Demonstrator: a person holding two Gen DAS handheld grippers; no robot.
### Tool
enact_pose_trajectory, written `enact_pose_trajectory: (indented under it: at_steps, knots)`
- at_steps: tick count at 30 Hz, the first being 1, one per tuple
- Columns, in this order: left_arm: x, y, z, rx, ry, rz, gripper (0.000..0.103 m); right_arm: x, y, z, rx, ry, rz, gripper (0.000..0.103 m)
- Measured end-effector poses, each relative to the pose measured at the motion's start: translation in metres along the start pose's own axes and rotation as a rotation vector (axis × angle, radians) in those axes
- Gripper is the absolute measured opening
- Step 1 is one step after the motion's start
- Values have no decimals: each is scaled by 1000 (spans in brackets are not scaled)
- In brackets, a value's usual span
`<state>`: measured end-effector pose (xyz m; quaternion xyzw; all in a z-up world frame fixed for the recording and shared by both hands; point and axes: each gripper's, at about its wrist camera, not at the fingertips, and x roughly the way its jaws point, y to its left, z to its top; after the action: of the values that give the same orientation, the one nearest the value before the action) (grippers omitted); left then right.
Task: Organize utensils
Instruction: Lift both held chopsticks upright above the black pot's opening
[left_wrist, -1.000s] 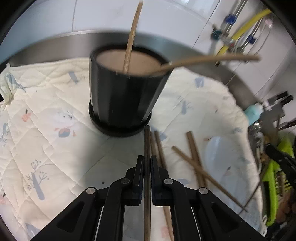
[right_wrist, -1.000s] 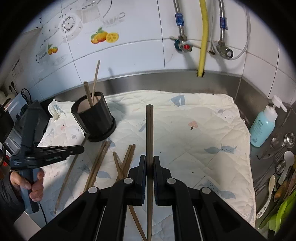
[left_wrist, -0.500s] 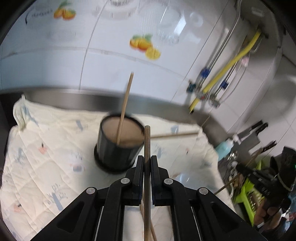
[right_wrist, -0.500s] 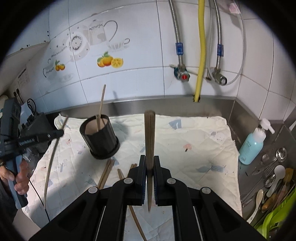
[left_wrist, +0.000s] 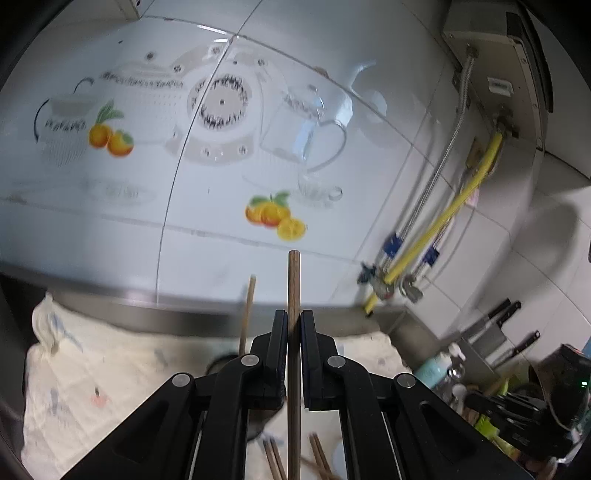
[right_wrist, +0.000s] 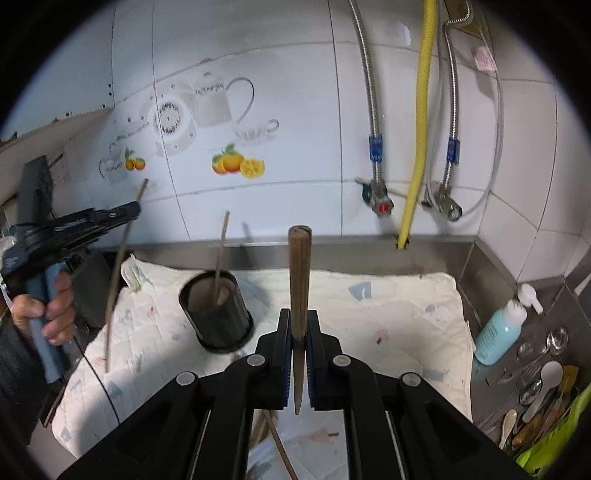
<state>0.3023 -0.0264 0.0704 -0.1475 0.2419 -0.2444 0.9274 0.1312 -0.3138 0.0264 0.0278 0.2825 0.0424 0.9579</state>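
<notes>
Both claws are clamped on one chopstick each: left claw (left_wrist: 294, 325) and right claw (right_wrist: 300, 328) hold theirs upright, probably to drop into the black cup (right_wrist: 216, 312) at centre-left on the counter.

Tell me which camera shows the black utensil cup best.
The right wrist view. There the black cup stands whole on the quilted cloth, open top visible, chopsticks leaning inside. In the left wrist view the left gripper hides nearly all of it; only a blurred sliver of rim shows.

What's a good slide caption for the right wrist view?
Right gripper lifts a chopstick above the black holder.
</notes>
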Motion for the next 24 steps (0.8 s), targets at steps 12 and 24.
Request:
enact_pose_trajectory:
  at_steps: [12,24]
  knots:
    - [56,20,30,84,-215,63,6,-15,20,41,-21,-98,-17,9]
    - [106,52,28,58,-302,126,6,-10,39,70,-27,-163,-11,9]
